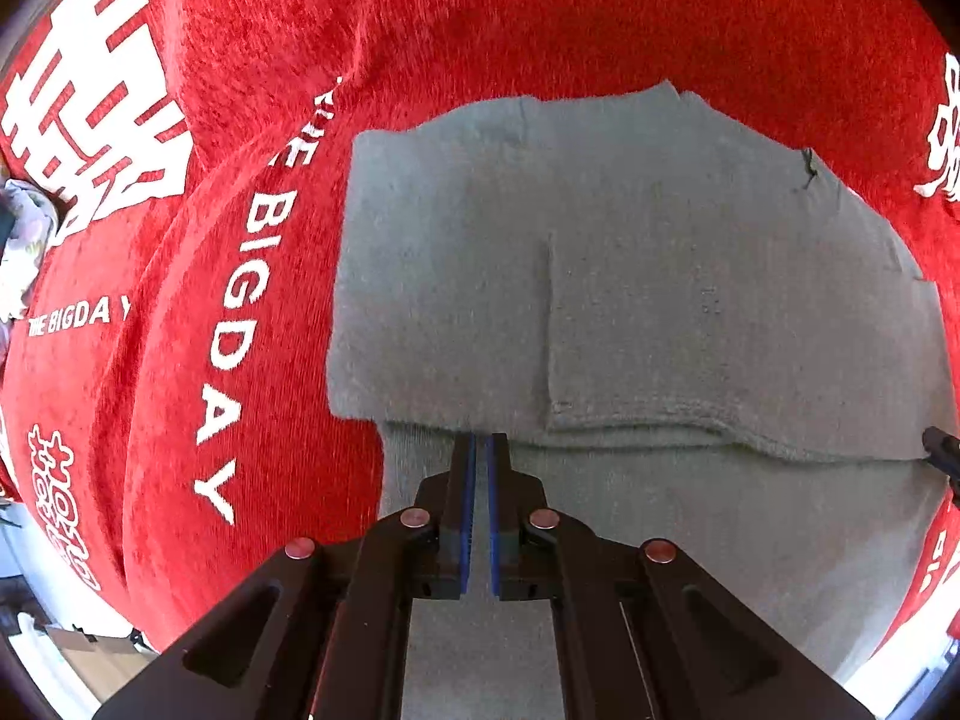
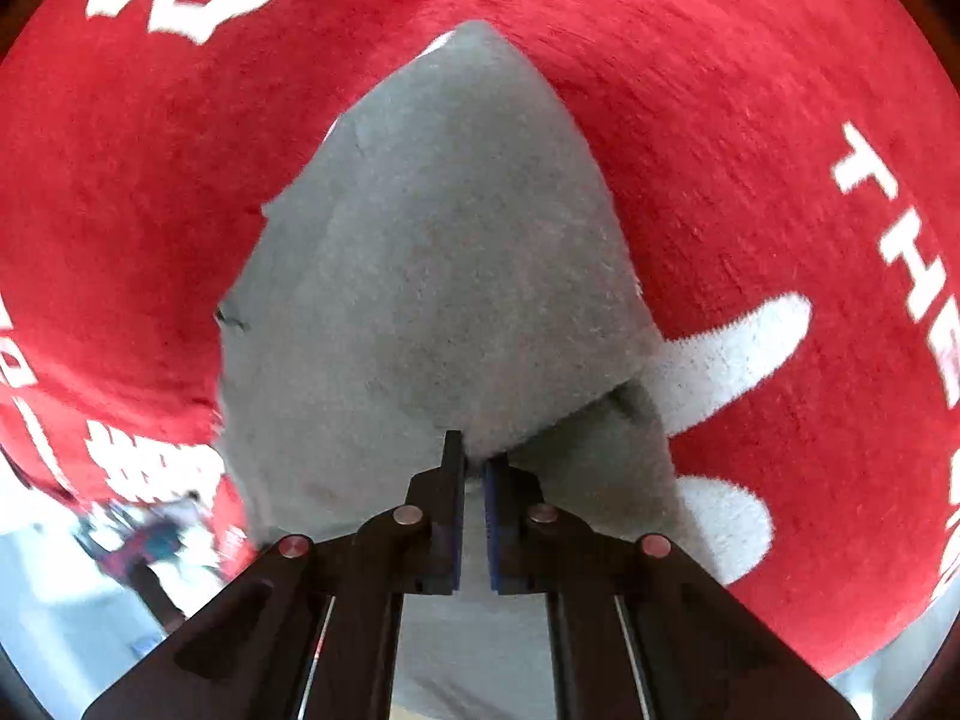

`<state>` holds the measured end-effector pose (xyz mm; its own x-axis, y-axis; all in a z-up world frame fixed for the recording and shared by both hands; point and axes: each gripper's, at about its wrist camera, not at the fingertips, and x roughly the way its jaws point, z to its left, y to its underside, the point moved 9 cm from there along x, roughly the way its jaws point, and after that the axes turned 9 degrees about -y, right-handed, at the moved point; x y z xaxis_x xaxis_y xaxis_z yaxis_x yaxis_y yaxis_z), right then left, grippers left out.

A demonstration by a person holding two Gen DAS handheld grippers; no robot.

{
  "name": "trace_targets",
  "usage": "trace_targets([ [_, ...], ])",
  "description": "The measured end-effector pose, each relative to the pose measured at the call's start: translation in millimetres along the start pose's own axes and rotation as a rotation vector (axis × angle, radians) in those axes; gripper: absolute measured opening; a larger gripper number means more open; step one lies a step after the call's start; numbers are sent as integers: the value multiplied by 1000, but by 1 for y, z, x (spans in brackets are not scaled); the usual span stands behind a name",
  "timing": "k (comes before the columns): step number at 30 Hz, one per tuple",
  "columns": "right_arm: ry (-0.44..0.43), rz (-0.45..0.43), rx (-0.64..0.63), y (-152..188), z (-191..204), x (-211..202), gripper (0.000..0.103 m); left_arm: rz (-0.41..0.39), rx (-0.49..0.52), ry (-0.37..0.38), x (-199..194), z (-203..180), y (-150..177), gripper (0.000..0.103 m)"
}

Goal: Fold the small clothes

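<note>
A small grey knit garment [image 1: 630,276] lies folded on a red cloth [image 1: 480,18]. Its upper layer ends in a hemmed edge [image 1: 636,426] that runs across the left wrist view. My left gripper [image 1: 481,441] points straight down with its tips at that edge and its blue pads shut. Whether cloth is pinched between them does not show. In the right wrist view the grey garment [image 2: 432,252] rises in a peak toward my right gripper [image 2: 474,453], which is shut on a fold of it. The right gripper's tip [image 1: 939,450] also shows at the same edge, far right.
The red cloth [image 2: 750,120] carries large white lettering [image 1: 252,276] and symbols and has a raised crease on the left. Pale floor and blurred objects [image 2: 150,540] show past its lower left edge. A crumpled light fabric [image 1: 24,222] lies at the far left.
</note>
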<state>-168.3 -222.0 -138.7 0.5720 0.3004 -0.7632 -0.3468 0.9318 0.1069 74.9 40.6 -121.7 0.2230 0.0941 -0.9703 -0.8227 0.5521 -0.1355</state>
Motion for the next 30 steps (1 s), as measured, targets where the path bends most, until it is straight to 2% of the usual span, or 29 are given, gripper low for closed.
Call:
trace_targets([
  [5,31,25,-42,6,-3,-4,9,11,-4,13,2,-1,2,5],
  [11,73,51,-159,19,16,-6,9,3,-29,28,1,0,-3,6],
  [12,81,55,-175,22,18,-6,9,4,-29,27,2,0,-3,16],
  [13,89,59,-190,24,21,-6,9,4,-29,22,2,0,-4,79],
  [14,96,63,-205,26,23,-4,9,18,-35,0,4,1,-4,98],
  [15,101,66,-221,29,26,-3,9,8,-40,-13,7,3,-7,103],
  [19,105,72,-255,36,32,2,11,6,-35,-24,17,-2,-14,102],
  [20,105,74,-260,38,33,2,17,-4,-27,-48,18,-2,-16,102],
  [22,108,73,-273,39,35,1,39,-22,-29,-84,19,0,-20,102],
  [23,108,70,-282,40,37,0,55,-22,-35,-96,21,2,-22,102],
  [24,112,64,-299,41,39,-1,59,-21,-41,-98,23,2,-25,102],
  [26,125,62,-323,41,41,-4,60,-11,-46,-96,28,1,-29,102],
  [28,127,56,-344,41,43,-8,65,6,-30,-98,34,-2,-32,102],
  [30,124,52,-360,40,44,-13,78,3,-7,-90,34,-4,-37,102],
])
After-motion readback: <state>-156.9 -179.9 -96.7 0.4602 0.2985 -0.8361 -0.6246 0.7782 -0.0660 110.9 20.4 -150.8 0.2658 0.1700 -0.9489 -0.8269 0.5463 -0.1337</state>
